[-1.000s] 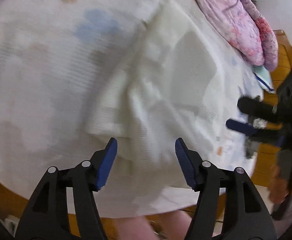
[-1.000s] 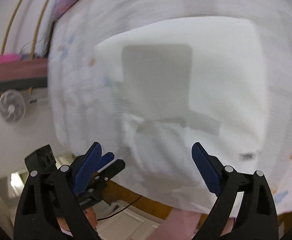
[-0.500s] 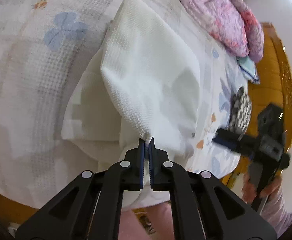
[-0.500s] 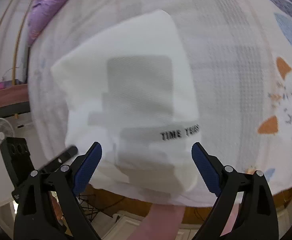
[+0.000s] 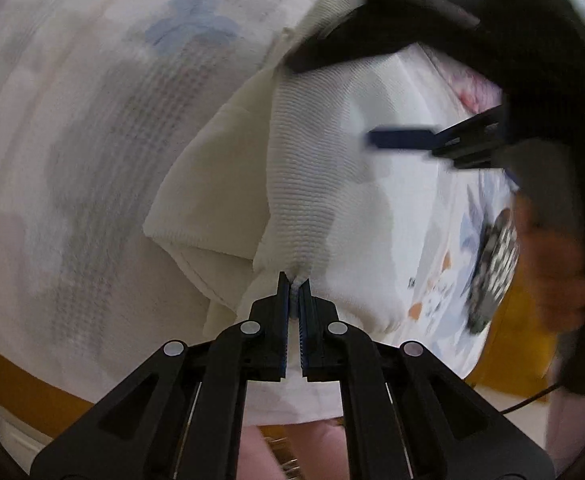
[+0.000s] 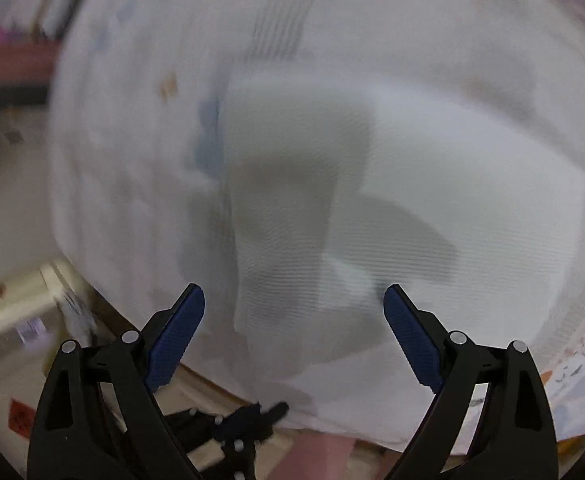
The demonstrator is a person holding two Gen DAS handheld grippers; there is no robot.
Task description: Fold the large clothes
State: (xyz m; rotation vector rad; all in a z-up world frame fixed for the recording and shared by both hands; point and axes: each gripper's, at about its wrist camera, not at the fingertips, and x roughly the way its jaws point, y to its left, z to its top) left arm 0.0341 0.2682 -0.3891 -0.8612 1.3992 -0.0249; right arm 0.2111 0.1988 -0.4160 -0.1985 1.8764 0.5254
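The left claw (image 5: 294,280) was clenched on the near corner of the half-folded white garment (image 5: 312,168); the right claw (image 6: 294,300) (at two o'clock) hovered above, closing, nothing grasped; folds remained.

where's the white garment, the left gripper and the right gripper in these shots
white garment (image 5: 304,184): left wrist view, on its ribbed raised fold
left gripper (image 5: 293,280): left wrist view, where its pads pinch the garment's edge
right gripper (image 6: 294,308): right wrist view, gap between its closing jaws
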